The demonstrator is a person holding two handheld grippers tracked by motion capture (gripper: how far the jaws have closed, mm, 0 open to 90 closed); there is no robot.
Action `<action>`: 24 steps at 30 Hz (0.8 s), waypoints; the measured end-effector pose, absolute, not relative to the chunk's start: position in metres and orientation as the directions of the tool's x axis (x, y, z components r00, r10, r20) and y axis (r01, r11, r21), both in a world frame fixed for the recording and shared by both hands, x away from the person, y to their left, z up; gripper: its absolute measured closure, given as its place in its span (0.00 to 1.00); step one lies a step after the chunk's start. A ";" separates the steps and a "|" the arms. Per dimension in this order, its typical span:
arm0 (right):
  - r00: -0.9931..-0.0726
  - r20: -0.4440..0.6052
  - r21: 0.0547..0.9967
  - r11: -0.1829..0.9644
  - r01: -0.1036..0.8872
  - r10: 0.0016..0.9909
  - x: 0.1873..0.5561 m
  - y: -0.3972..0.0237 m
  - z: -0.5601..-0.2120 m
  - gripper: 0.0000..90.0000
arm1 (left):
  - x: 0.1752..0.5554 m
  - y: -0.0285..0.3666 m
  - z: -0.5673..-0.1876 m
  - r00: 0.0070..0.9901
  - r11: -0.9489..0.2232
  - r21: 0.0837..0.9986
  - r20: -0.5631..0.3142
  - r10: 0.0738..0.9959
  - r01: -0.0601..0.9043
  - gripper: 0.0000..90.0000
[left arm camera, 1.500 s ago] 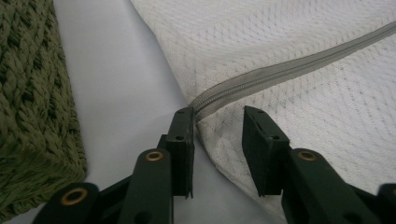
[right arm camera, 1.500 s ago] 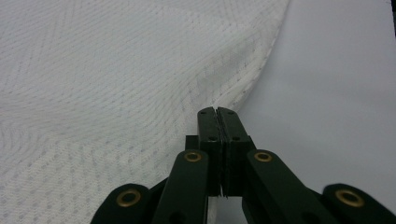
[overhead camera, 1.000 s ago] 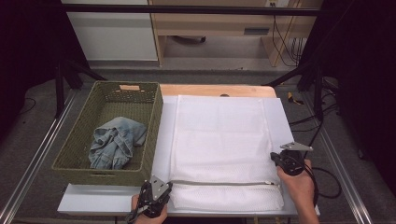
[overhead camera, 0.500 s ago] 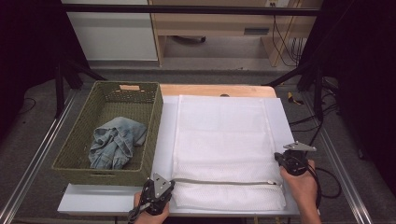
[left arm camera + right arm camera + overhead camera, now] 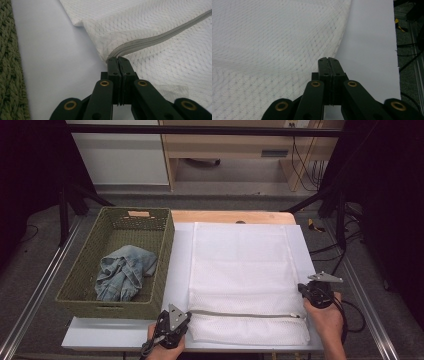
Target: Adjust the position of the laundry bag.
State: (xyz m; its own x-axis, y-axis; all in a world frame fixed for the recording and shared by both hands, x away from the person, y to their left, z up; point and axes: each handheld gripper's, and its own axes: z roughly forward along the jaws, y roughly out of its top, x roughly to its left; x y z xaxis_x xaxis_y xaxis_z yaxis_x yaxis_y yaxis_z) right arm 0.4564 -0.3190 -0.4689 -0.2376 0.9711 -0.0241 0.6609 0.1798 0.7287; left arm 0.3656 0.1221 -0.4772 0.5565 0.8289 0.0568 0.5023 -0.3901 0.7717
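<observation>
1. A white mesh laundry bag (image 5: 245, 280) lies flat on a pale board (image 5: 177, 270) on the table, covering most of the board from the centre out to 3 o'clock
2. A grey zipper (image 5: 245, 314) runs across the bag near its front edge, toward 6 o'clock
3. The left gripper (image 5: 172, 320) sits at about 7 o'clock, at the left end of the zipper; in the left gripper view its jaws are pressed together at the bag's corner, right where the zipper starts (image 5: 117, 53), and seem to pinch the mesh edge there
4. The right gripper (image 5: 316, 292) sits at about 4 o'clock, at the bag's right edge; in the right gripper view its jaws are pressed together over the edge of the mesh (image 5: 287, 50), and I cannot tell whether cloth is caught between them
5. A green woven basket (image 5: 75, 285) stands at 9 o'clock, just beside the board, with crumpled blue denim (image 5: 122, 272) inside it
</observation>
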 end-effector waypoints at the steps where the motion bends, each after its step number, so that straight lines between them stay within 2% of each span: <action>1: -0.236 -0.026 0.728 0.180 0.662 0.971 0.456 -0.320 -0.469 1.00 | 0.366 0.122 -0.478 0.556 -0.385 0.774 0.052 0.830 0.502 0.99; 21: -0.226 -0.022 0.737 0.168 0.655 0.974 0.457 -0.324 -0.471 1.00 | 0.364 0.121 -0.478 0.564 -0.358 0.778 0.006 0.826 0.516 0.98; 23: -0.219 -0.011 0.739 0.156 0.656 0.976 0.457 -0.324 -0.471 0.97 | 0.363 0.121 -0.477 0.563 -0.353 0.782 0.004 0.826 0.513 0.95; 24: -0.220 -0.014 0.740 0.158 0.654 0.975 0.457 -0.325 -0.470 0.93 | 0.362 0.121 -0.477 0.558 -0.342 0.789 -0.001 0.830 0.510 0.90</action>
